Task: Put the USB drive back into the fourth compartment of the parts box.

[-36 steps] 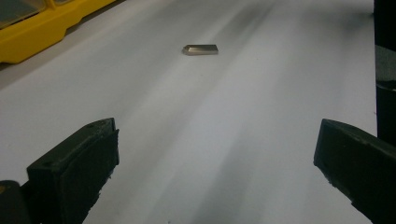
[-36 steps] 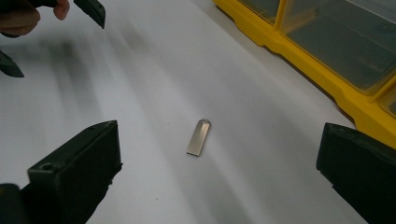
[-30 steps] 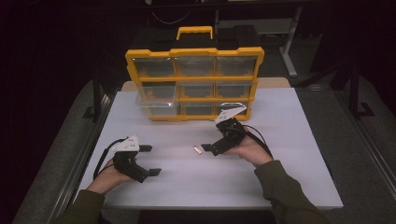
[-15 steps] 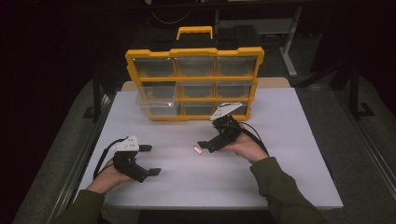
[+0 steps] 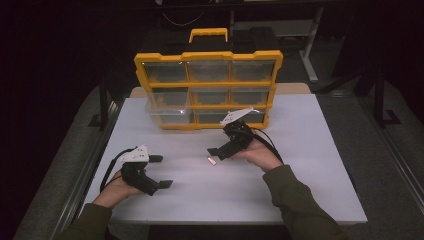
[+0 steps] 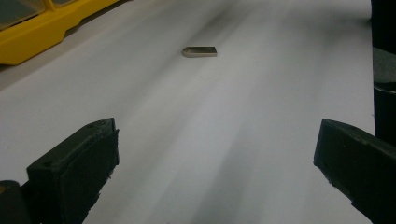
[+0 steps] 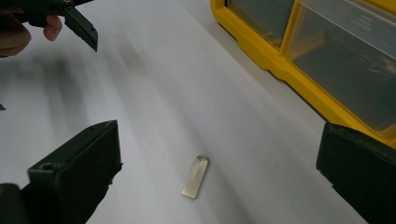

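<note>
Metal tab (image 7: pixel 195 177): lay flat on white table (image 5: pixel 310 165), centre frame, below yellow organizer (image 5: pixel 207 90).
Change: right gripper (image 5: pixel 218 153) had slid leftward, jaws wide, empty, over tab.
Left gripper (image 5: pixel 161 171): unmoved, gaping, empty.
Meaning: pickup likely next.

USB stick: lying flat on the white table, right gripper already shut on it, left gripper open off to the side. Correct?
Not quite. The right gripper is open, its jaws wide apart either side of the USB stick, not touching it; the right gripper view shows this. The stick lies flat on the white table, and the left gripper is open.
</note>
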### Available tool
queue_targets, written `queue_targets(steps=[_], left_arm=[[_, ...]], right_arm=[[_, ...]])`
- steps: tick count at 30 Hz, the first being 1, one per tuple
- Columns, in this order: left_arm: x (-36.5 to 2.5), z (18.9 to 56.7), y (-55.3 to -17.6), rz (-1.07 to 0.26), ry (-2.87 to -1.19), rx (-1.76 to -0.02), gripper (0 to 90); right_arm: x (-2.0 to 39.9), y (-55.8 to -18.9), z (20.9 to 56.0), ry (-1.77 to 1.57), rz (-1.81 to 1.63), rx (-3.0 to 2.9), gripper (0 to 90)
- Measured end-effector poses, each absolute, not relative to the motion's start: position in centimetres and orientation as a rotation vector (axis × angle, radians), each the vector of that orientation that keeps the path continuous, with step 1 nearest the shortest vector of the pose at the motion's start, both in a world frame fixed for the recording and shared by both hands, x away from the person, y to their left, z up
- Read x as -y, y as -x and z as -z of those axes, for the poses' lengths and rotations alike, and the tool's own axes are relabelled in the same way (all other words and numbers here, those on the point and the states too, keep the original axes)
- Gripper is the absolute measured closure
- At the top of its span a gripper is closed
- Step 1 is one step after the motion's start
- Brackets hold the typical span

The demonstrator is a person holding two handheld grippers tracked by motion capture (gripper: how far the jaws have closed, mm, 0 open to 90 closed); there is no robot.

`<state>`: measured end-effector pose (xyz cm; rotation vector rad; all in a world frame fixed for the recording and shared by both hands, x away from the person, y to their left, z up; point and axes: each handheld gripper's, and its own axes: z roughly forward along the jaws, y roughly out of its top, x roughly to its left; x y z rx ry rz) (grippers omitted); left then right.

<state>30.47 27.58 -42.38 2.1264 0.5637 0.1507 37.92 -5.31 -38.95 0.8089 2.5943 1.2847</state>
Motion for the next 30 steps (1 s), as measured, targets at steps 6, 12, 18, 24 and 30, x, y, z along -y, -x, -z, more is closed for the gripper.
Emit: queue_targets(steps=[6, 12, 18, 24, 30], left_arm=[[-27.6, 42.4, -30.5, -0.151, -2.125, -0.565, 0.0], [-27.6, 42.4, -30.5, -0.153, -2.126, -0.568, 0.0], [-27.6, 42.3, -30.5, -0.151, -2.124, -0.570, 0.0], [-27.6, 42.4, -30.5, -0.154, -2.122, -0.576, 0.0], [-27.6, 42.4, -30.4, -0.162, -2.124, -0.575, 0.0]], right_arm=[[4.9, -38.3, 39.0, -0.806, -1.282, -2.598, 0.0], [4.4, -38.7, 39.0, -0.801, -1.283, -2.598, 0.0], [3.8, -39.1, 38.9, -0.789, -1.275, -2.601, 0.0], [3.3, -39.3, 38.9, -0.774, -1.278, -2.603, 0.0], [3.2, -39.3, 39.1, -0.776, -1.274, -2.607, 0.0]])
